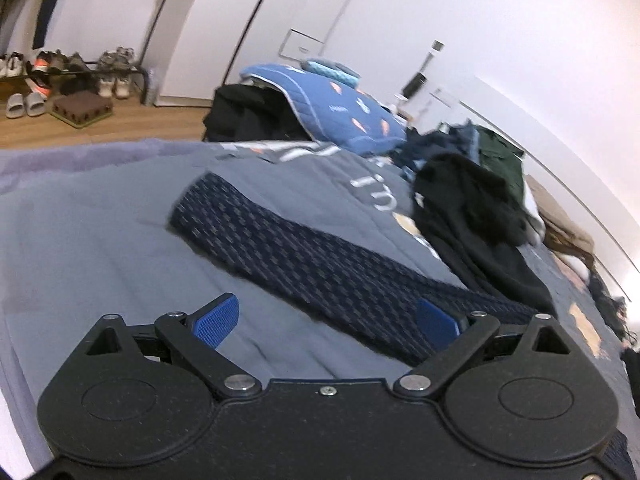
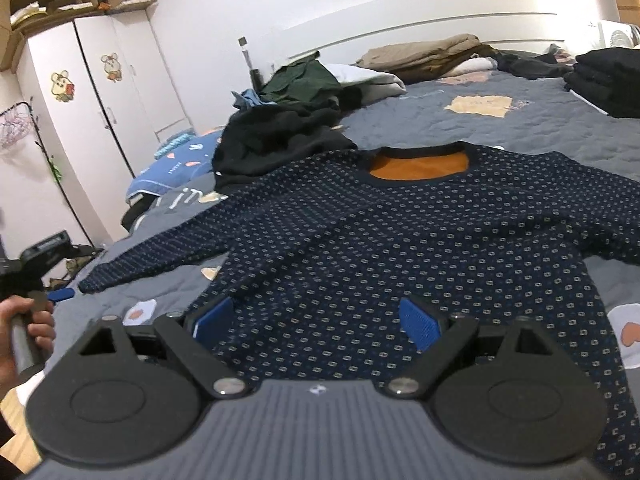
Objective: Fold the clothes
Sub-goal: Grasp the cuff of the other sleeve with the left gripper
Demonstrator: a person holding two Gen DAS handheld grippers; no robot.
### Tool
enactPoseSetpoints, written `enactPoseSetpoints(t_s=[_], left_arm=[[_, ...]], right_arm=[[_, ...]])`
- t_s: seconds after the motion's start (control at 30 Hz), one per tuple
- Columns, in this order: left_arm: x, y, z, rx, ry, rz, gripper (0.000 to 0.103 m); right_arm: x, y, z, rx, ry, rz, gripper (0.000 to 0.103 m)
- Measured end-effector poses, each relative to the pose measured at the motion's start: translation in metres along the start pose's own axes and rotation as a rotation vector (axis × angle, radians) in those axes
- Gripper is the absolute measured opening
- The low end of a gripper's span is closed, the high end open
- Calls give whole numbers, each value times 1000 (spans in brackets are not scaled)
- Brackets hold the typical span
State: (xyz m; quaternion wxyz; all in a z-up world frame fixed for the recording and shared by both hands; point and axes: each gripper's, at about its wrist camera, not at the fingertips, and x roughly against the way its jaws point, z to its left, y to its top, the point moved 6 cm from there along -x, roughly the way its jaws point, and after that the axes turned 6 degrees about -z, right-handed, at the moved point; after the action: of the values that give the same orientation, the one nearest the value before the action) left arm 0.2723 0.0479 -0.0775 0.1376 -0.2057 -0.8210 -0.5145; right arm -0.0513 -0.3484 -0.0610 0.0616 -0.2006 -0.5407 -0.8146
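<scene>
the right gripper [image 2: 316, 320] hangs low over the hem end of a navy patterned sweater [image 2: 400, 240], its two blue pads spread wide with nothing pinched between them. the knit shows in the gap between the pads, but whether they touch the cloth cannot be told. from here the sweater runs away from the gripper, laid flat and front-up on a grey quilt [image 2: 560, 128], its round neckline with orange lining [image 2: 418, 166] at the far end. one sleeve stretches out to the left of this view, its cuff lying near the left gripper [image 2: 60, 294], which shows at the frame's left edge gripped by a person's hand [image 2: 28, 324].

in the left wrist view the left gripper [image 1: 326, 322] also stands wide open and holds nothing. that same sleeve [image 1: 320, 256] lies just ahead of it, crossing diagonally from the right pad up toward the left, the cuff end farthest away; the right pad sits over the sleeve, the left pad over bare quilt [image 1: 100, 240].

beyond the sweater, a heap of black clothes [image 2: 280, 136] lies just beside its shoulder, with a dark green garment [image 2: 304, 80] behind that. a blue quilted blanket [image 1: 340, 108] is bunched farther along the bed. a stack of folded dark clothes [image 2: 604, 80] sits well apart at the far right, and white wardrobe doors [image 2: 100, 100] stand behind.
</scene>
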Motion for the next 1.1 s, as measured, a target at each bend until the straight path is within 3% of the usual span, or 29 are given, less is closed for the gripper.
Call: enactPoseSetpoints(t_s=[0.17,0.33,0.7,0.87,1.1], left_arm=[[-18,8,35,99,59,20,95],[-20,13,46,96,80,20,95],[-36,22,77,188,79,46,95],[-54,21,91,282,79,67,86],[-73,18,112,388,91,41,79]], right_arm=[[-5,3,14,-2,55,-6,90],[-31,10,36,7,81,28,90],[-82,27,144,127,227,52,90],[-97,26,180,147,277,66,90],[-103,15,193,152,287,88,90]])
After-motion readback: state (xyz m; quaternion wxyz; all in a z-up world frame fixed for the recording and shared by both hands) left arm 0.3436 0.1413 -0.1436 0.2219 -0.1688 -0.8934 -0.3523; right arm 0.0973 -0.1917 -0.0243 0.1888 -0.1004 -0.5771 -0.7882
